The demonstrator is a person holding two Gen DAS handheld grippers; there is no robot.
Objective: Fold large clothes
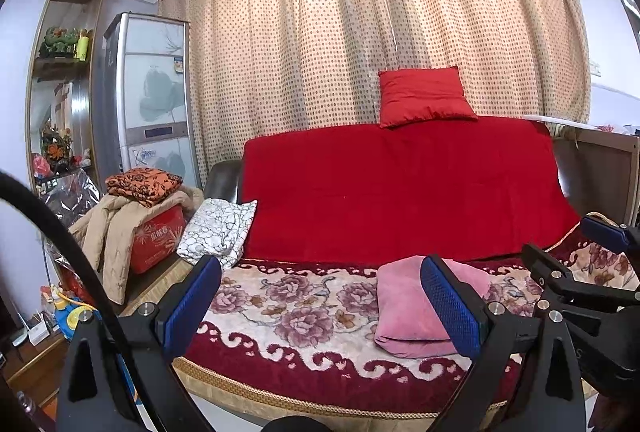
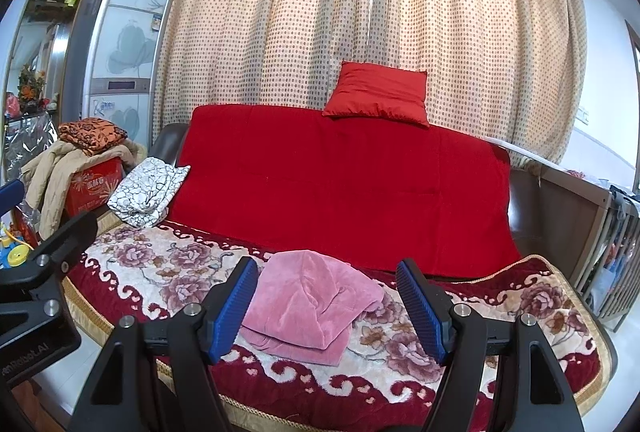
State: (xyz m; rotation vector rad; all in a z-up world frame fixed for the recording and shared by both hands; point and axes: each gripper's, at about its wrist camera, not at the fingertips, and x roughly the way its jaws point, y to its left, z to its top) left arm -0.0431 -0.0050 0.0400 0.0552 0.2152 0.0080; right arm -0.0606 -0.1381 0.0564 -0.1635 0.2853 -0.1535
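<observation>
A pink fleece garment lies folded into a compact bundle on the floral blanket of the sofa seat. In the right wrist view the pink garment sits between and just beyond the fingers. My left gripper is open and empty, held above the seat's front edge, left of the garment. My right gripper is open and empty, in front of the garment. The right gripper also shows at the right edge of the left wrist view.
A red cover drapes the sofa back, with a red cushion on top. A white patterned cloth lies on the left armrest. A pile of clothes on a red box stands left of the sofa. Dotted curtains hang behind.
</observation>
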